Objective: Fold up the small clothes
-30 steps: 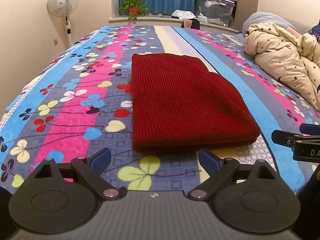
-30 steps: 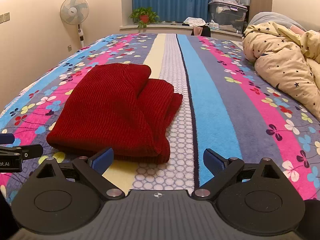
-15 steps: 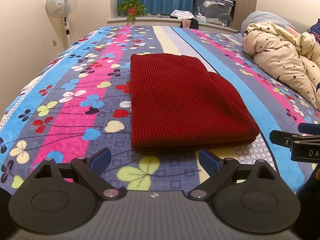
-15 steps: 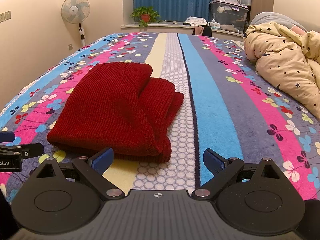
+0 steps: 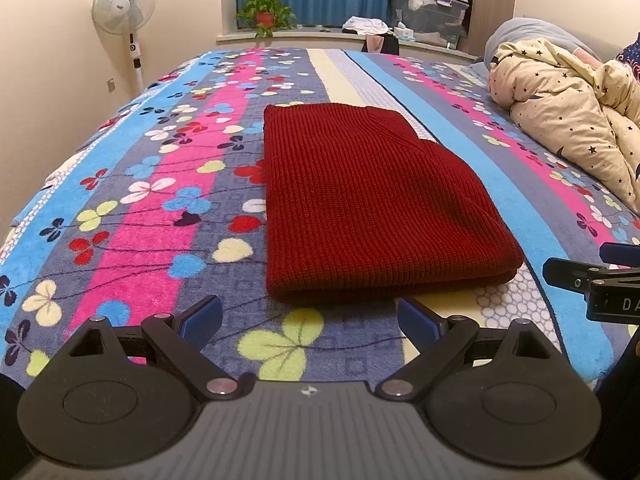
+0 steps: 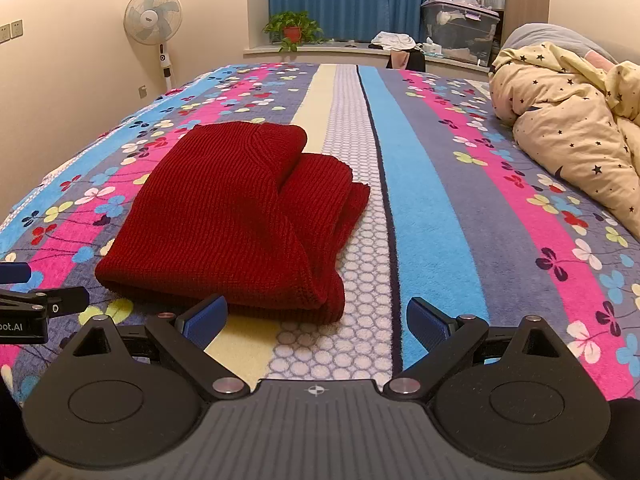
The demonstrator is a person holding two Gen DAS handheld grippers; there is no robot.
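A dark red knitted garment [image 5: 372,204] lies folded into a flat rectangle on the flowered striped bedspread [image 5: 168,184]. In the right wrist view the same red garment [image 6: 228,220] shows stacked layers along its right edge. My left gripper [image 5: 310,318] is open just short of the garment's near edge, with nothing between its blue pads. My right gripper [image 6: 316,318] is open too, near the garment's front right corner, and holds nothing. Each gripper's black tip shows at the edge of the other's view.
A crumpled cream duvet with stars [image 5: 576,128] lies on the right side of the bed. A standing fan [image 5: 124,12] is by the left wall. A potted plant [image 5: 266,14], clothes and a storage box [image 5: 428,12] sit on the far window ledge.
Both views have shifted very slightly; the garment looks a little lower and closer. Both grippers stay open and the garment has not moved.
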